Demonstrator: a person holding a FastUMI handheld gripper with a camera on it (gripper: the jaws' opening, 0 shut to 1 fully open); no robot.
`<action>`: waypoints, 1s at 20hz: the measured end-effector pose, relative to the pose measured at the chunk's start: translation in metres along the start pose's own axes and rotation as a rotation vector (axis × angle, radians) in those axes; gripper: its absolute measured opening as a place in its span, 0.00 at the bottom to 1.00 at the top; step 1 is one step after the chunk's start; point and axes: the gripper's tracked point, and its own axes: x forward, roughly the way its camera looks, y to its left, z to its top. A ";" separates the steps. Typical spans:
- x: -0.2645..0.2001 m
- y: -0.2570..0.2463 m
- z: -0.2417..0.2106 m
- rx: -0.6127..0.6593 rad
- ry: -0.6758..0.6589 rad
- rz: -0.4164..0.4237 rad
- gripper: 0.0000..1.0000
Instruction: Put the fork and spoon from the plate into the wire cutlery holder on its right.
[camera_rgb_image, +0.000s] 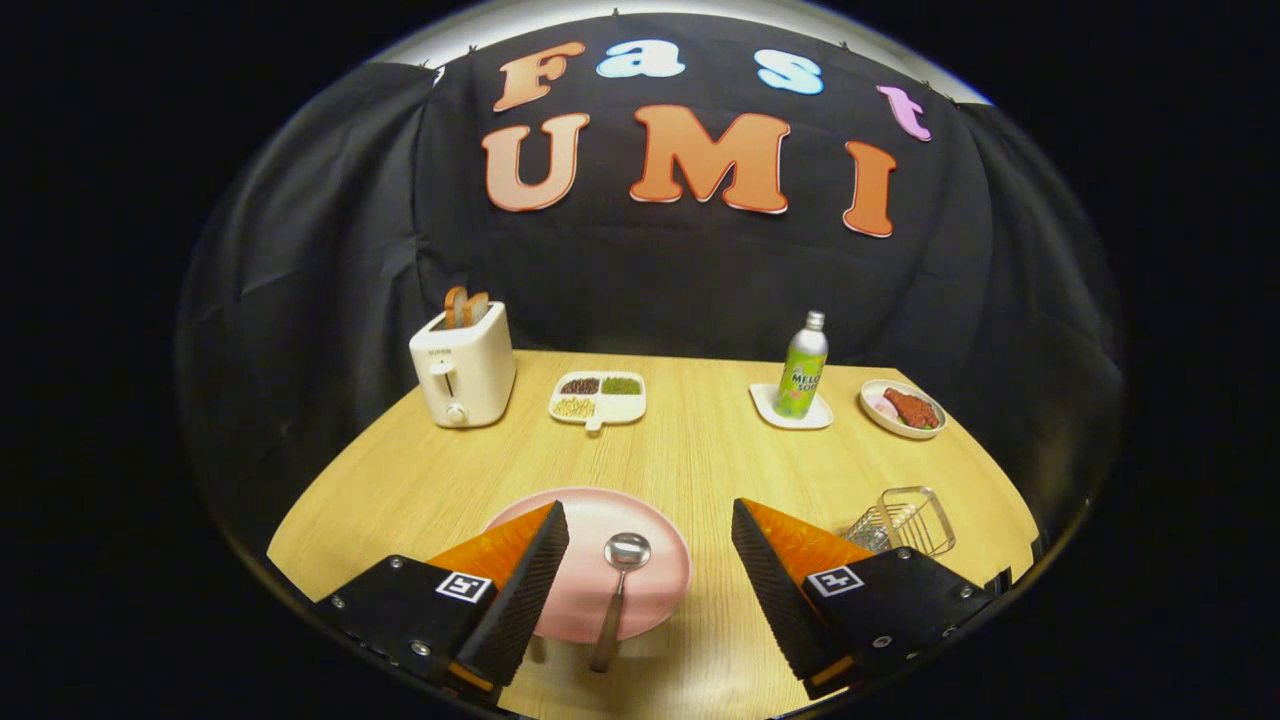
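The gripper (650, 535) hangs with its jaws spread wide apart, both fingers (530, 590) angled forward, gripping nothing.

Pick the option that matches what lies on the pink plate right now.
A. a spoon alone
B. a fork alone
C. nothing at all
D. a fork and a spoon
A: a single spoon lies on the pink plate, bowl away from the camera and handle past the near rim, between the open gripper's fingers; no fork is on the plate.

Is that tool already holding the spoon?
No, the tool is open, and the spoon lies untouched on the pink plate between its fingers.
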 end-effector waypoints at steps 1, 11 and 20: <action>0.004 0.005 -0.011 -0.007 0.023 0.006 0.99; 0.037 0.033 -0.090 -0.028 0.219 0.051 0.74; 0.058 0.025 -0.117 -0.018 0.318 -0.003 0.29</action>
